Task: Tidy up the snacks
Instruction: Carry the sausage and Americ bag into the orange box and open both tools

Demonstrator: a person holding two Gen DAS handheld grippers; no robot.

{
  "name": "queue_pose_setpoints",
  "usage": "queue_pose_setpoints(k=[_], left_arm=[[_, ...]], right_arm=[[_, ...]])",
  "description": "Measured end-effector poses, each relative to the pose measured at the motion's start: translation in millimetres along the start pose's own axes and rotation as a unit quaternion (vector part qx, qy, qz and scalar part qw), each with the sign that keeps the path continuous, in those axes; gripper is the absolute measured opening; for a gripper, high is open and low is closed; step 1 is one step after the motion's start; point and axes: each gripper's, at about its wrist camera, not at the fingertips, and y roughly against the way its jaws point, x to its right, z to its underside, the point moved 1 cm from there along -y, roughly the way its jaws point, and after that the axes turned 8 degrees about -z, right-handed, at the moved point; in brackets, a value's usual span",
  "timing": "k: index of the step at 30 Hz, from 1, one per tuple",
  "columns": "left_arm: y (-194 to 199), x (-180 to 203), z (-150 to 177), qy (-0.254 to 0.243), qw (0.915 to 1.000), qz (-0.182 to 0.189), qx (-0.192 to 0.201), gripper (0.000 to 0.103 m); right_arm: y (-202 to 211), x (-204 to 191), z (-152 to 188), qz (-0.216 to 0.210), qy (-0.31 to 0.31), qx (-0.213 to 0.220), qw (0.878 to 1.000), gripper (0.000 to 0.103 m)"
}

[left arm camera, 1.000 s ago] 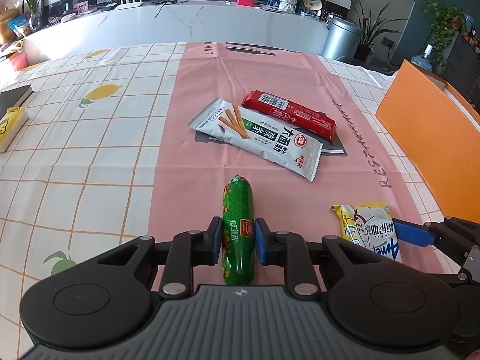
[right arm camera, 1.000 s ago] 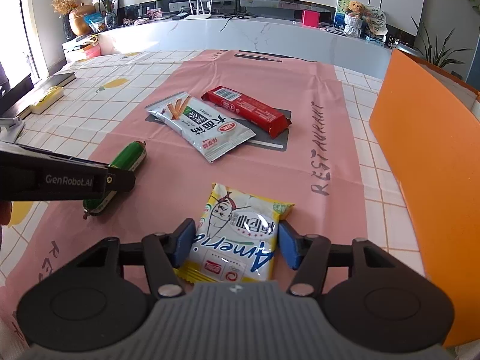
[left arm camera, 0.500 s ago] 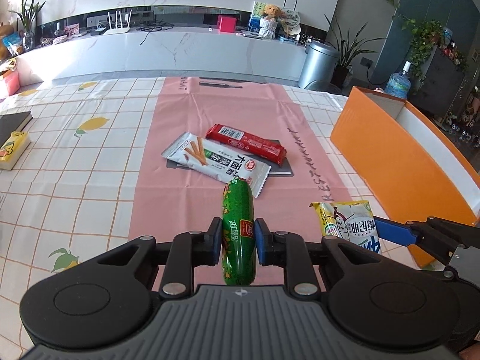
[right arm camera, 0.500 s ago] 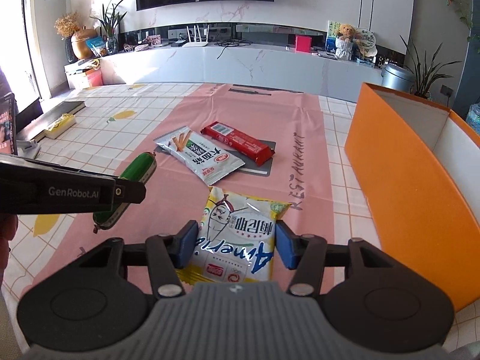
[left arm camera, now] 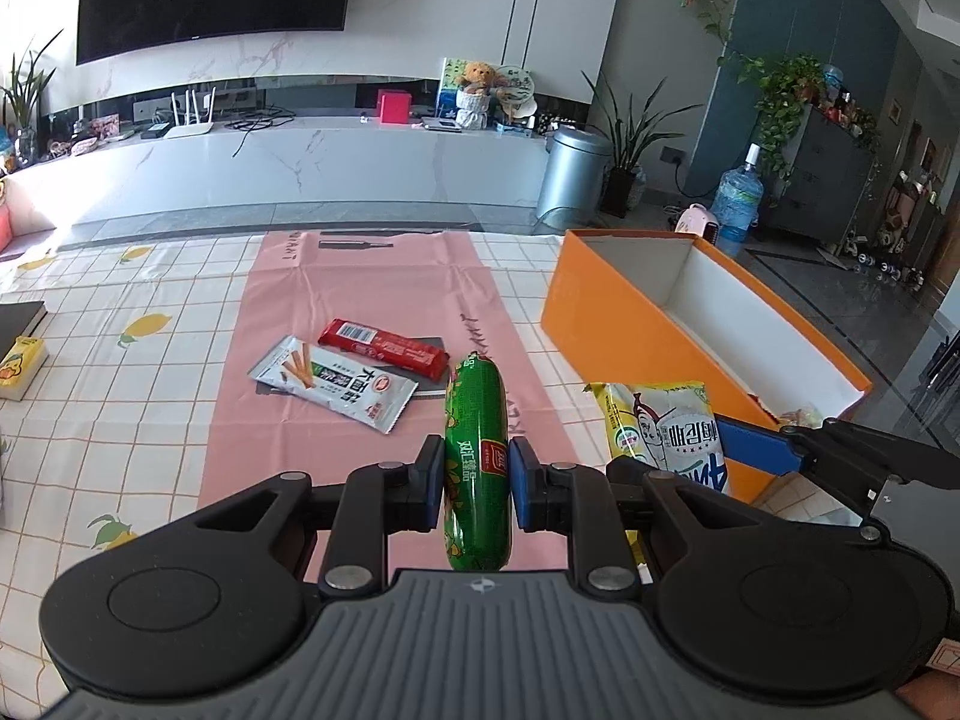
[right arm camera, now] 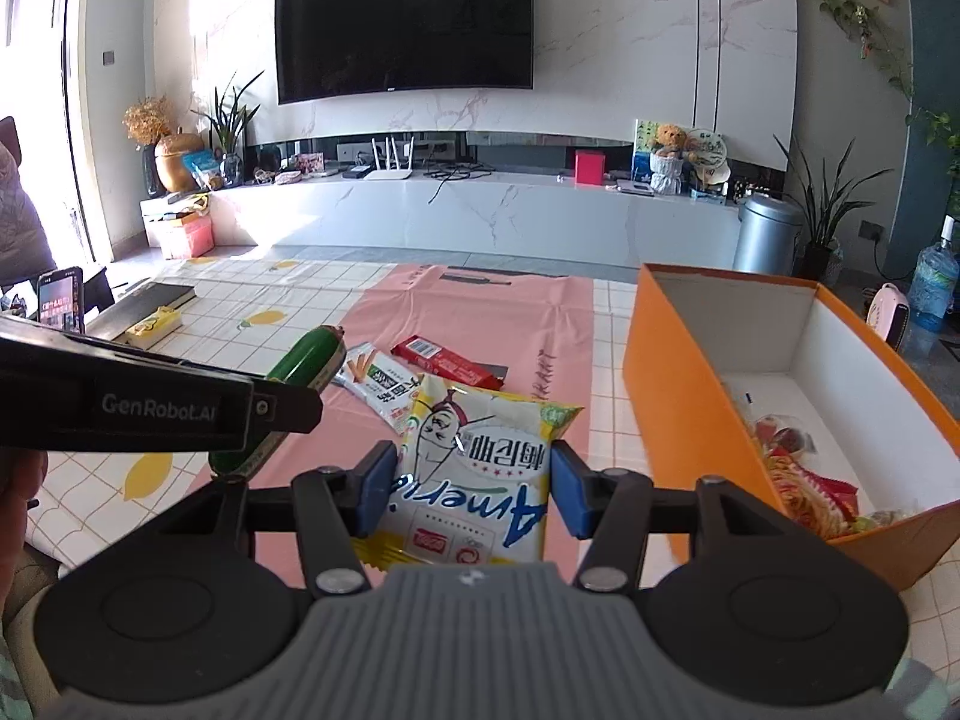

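Note:
My left gripper [left arm camera: 477,477] is shut on a green sausage [left arm camera: 476,456] and holds it above the pink runner. The same green sausage [right arm camera: 300,372] shows at the left of the right wrist view, beside the left gripper's body. My right gripper [right arm camera: 471,489] is shut on a yellow and white snack bag [right arm camera: 474,474], lifted off the table; that snack bag [left arm camera: 663,429] also appears at the right of the left wrist view. An orange box [right arm camera: 678,408] with several snacks inside stands to the right. A red bar [left arm camera: 384,347] and a white biscuit-stick packet [left arm camera: 333,383] lie on the runner.
A checked tablecloth [left arm camera: 120,396] covers the table under the pink runner [left arm camera: 372,276]. A dark book and a yellow carton [left arm camera: 21,360] lie at the far left edge. A phone [right arm camera: 60,300] stands at the left. A white cabinet and a metal bin stand beyond the table.
Both grippers have risen off the table with their snacks and shifted toward the orange box, whose open inside has come into view. The red bar and white packet stayed where they lay.

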Motion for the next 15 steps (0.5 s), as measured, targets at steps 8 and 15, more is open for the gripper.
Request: queue_pose_setpoints(k=[8,15], left_arm=[[6,46,-23,-0.022,0.9986,0.043,0.019,0.024],[-5,88,-46,-0.059,0.9951,0.076,0.024,0.024]], right_arm=[[49,48,-11,0.029,-0.013,0.034,0.999,0.053],[69,90,-25,0.045,-0.010,0.036,0.998,0.053]])
